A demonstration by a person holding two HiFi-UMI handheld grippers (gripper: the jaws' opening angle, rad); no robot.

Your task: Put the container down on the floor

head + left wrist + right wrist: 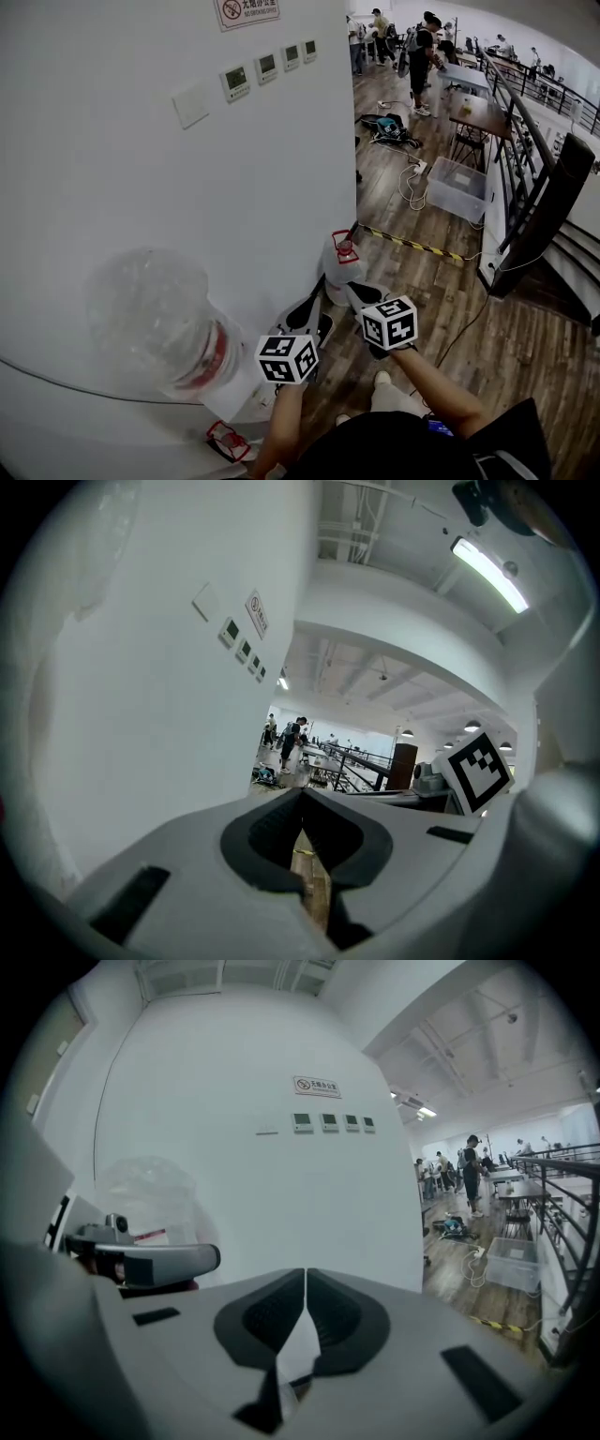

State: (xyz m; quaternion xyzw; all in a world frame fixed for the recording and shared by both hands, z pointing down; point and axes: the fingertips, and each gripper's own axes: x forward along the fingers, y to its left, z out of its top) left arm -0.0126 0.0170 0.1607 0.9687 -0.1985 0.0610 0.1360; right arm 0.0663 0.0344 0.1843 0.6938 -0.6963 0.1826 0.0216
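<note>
A big clear water jug [150,314] with a red band stands by the curved white wall [112,187] at the left, on a white base. It also shows faintly in the right gripper view as the jug [145,1190]. My left gripper [306,317] is just right of the jug, shut and empty, with its jaws meeting at the tip [302,799]. Beside it, my right gripper [361,295] is also shut on nothing [306,1274]. A smaller clear container with a red handle [342,255] stands on the wooden floor by the wall, ahead of both grippers.
A second red handle [230,439] shows low at the wall's foot. Further off lie a clear plastic bin [457,187], cables, black-yellow floor tape [412,244] and a dark railing post [544,220]. People stand at tables far back.
</note>
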